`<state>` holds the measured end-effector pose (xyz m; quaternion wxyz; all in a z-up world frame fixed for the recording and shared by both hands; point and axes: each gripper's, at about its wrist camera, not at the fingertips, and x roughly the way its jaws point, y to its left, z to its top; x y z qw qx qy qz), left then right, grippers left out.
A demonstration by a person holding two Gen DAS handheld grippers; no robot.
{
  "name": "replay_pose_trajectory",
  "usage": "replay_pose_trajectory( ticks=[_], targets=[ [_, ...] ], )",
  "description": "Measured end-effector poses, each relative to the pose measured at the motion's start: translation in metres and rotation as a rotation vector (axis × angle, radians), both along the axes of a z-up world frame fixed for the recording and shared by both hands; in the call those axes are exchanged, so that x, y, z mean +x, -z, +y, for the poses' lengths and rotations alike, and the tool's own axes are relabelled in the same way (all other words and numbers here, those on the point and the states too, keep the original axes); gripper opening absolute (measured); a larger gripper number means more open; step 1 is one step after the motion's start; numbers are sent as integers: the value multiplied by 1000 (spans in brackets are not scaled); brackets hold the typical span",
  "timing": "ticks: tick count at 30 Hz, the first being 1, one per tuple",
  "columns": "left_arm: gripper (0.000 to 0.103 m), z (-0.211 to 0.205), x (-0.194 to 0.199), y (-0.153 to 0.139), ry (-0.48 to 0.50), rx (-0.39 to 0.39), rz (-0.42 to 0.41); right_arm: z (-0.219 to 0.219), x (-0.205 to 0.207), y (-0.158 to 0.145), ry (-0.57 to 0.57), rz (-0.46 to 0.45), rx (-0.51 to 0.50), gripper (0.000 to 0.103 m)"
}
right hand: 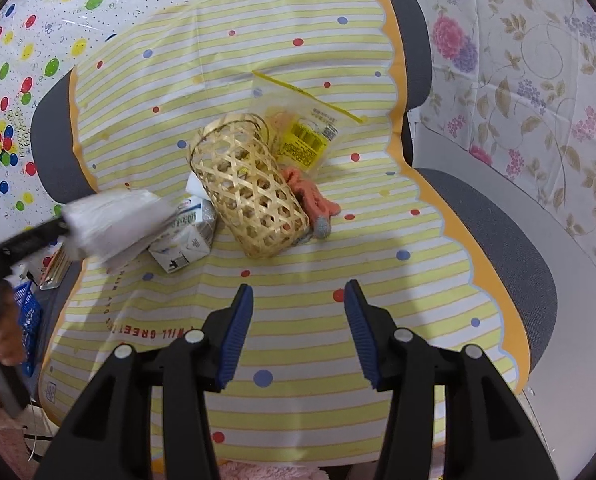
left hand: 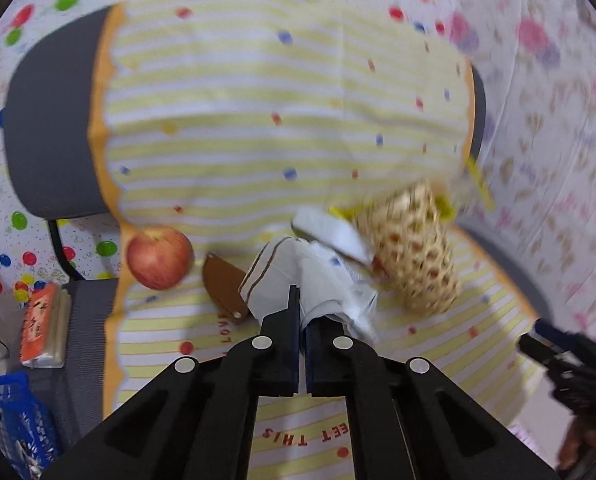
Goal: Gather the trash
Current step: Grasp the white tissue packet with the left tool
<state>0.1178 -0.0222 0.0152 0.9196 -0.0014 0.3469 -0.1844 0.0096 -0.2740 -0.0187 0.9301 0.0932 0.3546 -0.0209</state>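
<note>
Two grippers: the left gripper (left hand: 302,320) has its jaws pressed together on a crumpled white wrapper (left hand: 322,280); the right gripper (right hand: 299,292) has its jaws spread wide with nothing between them.
Carrier: a grey chair (right hand: 494,232) covered by a yellow striped cloth (right hand: 233,72); all things lie on this cloth.
Held trash: the wrapper sticks forward out of the left fingertips. In the right wrist view it is blurred, above the left edge of the cloth, just beside the milk carton (right hand: 185,236).
Basket: a woven basket (right hand: 245,188) lies on its side near the middle of the cloth. Its long axis runs obliquely, the open mouth toward the back of the chair.
Key relation: the basket lies ahead and to the right of the left fingers, near to them; the mouth points away from that gripper.
Nearer arm: the left one, I judge, for the basket and the carton; the right one faces the basket from the front edge, well apart.
Other trash: a yellow plastic bag (right hand: 306,128) behind the basket, toward the back edge.
Not trash, likely: an apple (left hand: 159,258) and a brown sheath (left hand: 223,288) at the left edge.
</note>
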Motion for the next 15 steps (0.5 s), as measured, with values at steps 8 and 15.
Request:
replay_pose_trajectory(
  ticks=[8, 15],
  targets=[
    [1, -5, 1, -20, -32, -41, -24, -4, 26, -32, -16, -68, -75, 54],
    [1, -24, 28, -26, -34, -36, -34, -18, 81, -53, -52, -97, -164, 54]
  ],
)
